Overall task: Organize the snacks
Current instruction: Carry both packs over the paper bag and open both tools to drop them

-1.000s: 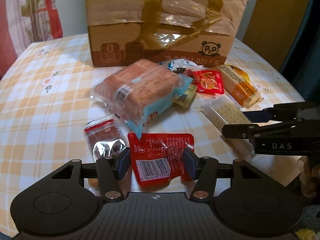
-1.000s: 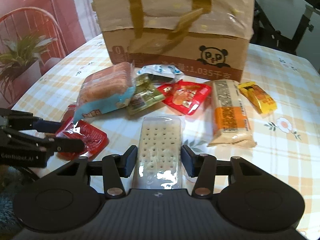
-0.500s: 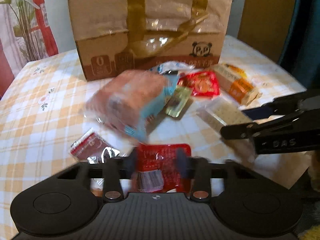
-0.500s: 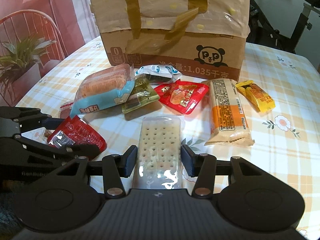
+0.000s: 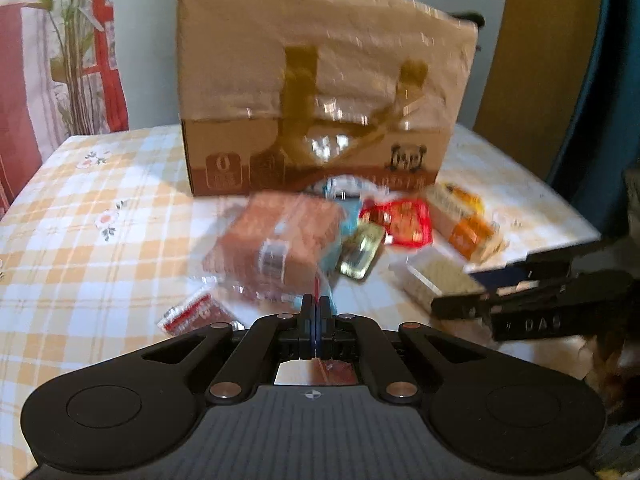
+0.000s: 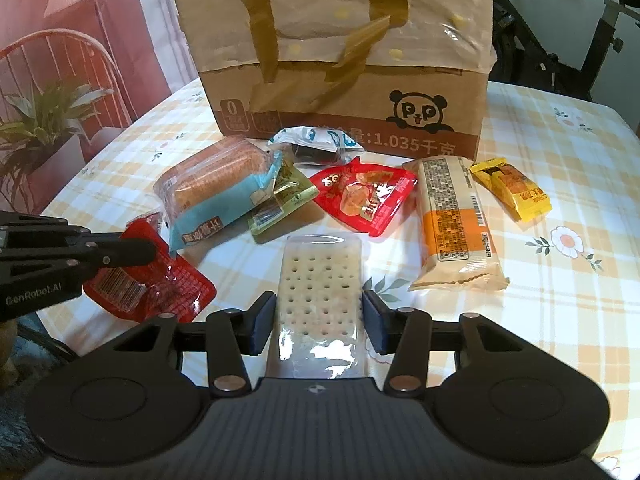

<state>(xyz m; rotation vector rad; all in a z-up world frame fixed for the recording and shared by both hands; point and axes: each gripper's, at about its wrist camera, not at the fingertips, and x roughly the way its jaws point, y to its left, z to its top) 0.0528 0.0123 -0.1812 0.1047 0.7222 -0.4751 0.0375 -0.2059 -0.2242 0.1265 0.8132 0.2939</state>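
Left gripper (image 5: pixel 316 312) just pinched flat red foil snack packet (image 6: pixel 160 280); right gripper (image 6: pixel 320 314) clasps clear cracker pack (image 6: pixel 320 280). Twelve o'clock: brown "1.035" panda carton (image 6: pixel 340 120).

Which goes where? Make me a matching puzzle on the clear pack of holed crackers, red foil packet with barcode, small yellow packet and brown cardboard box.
1 clear cracker pack
2 red foil packet
3 small yellow packet
4 brown cardboard box

A behind the snacks
B pinched in the left gripper
C farthest right
D between the pads of the right gripper

Pairs: 1-D, 2-B, 3-C, 4-A
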